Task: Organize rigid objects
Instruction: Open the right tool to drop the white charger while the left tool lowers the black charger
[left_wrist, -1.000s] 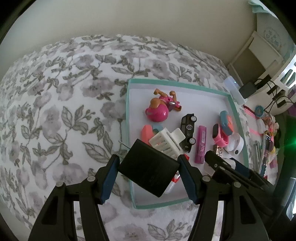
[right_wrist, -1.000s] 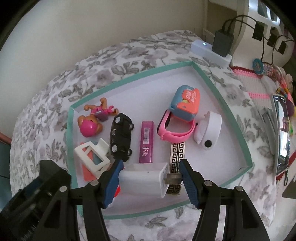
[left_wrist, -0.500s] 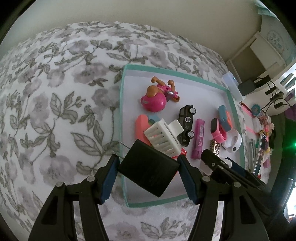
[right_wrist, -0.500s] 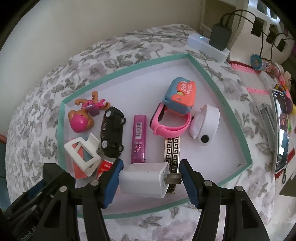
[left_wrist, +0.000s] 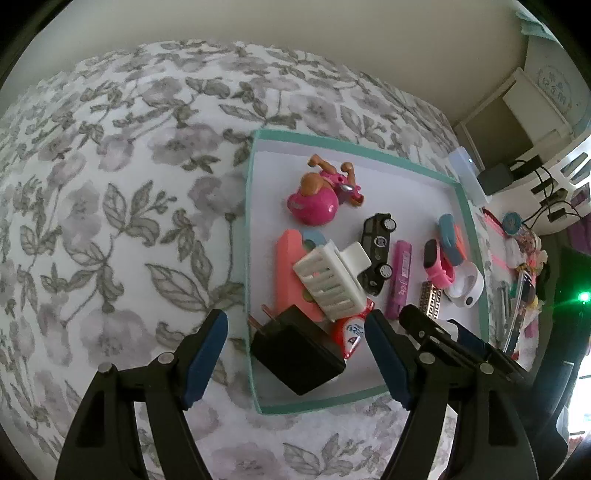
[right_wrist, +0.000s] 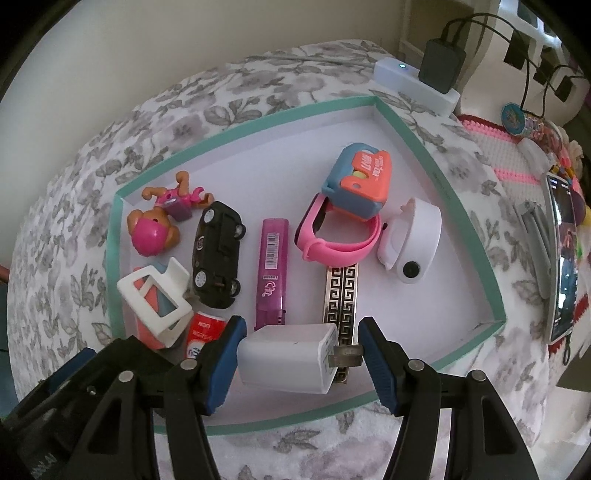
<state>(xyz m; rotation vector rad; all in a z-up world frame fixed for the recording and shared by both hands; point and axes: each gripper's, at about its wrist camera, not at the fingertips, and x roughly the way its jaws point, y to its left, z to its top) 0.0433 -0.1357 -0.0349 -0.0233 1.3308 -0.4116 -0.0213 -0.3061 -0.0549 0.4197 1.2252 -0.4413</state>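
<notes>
Two right fingers (right_wrist: 221, 365) clamp white charger (right_wrist: 284, 363), left fingers (left_wrist: 205, 354) (just opening) flank black brick (left_wrist: 295, 354)

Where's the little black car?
In the right wrist view, the black toy car lies on its side in the teal-rimmed tray, between the pink-helmet puppy and purple marker.

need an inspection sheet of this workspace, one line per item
surface: floral bedcover, a teal-rimmed tray lying on it
job's things: black charger at the tray's near left edge; white charger near its front; toy car, pink doll, white clip, purple marker, pink watch, patterned band in the tray
clutter: small items on the side table
grippers: left gripper has just opened, pads clear of the black charger; right gripper shut on the white charger
cables: black leads to plugs, behind
surroundings: plain wall
</notes>
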